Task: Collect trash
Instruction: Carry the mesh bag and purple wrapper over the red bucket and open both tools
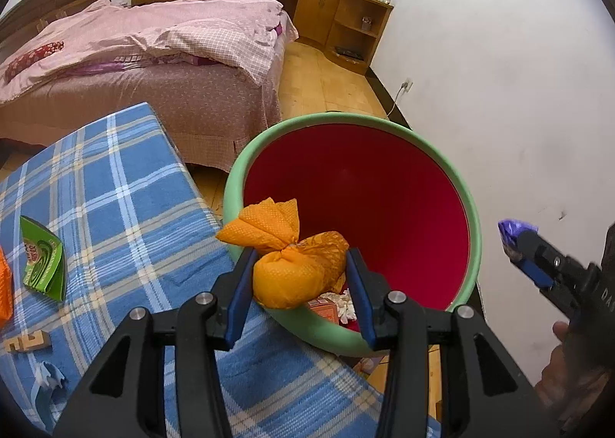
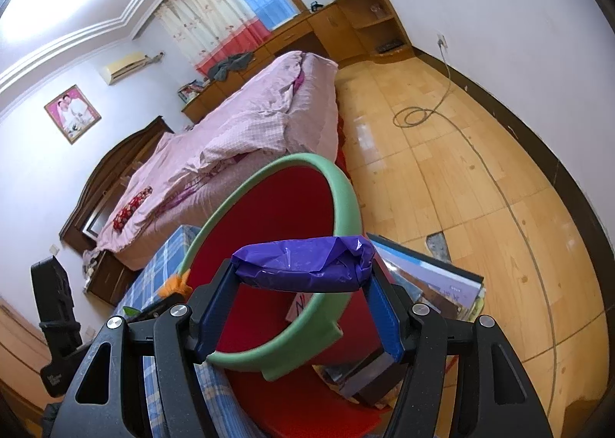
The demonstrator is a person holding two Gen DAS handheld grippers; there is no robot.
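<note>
Drop-off step: left gripper (image 1: 298,276) clamping orange bundle (image 1: 292,265) over bin (image 1: 471,207), right gripper (image 2: 303,276) gripping purple wrapper (image 2: 303,265); next, both needing releasing inside rim

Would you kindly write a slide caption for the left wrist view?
Left gripper holds a knotted orange bag over the green-rimmed red bin, beside the blue plaid tabletop.

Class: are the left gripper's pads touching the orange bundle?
Touching. The left wrist view shows both blue pads pressed against the orange bundle, held by the left gripper over the bin.
</note>
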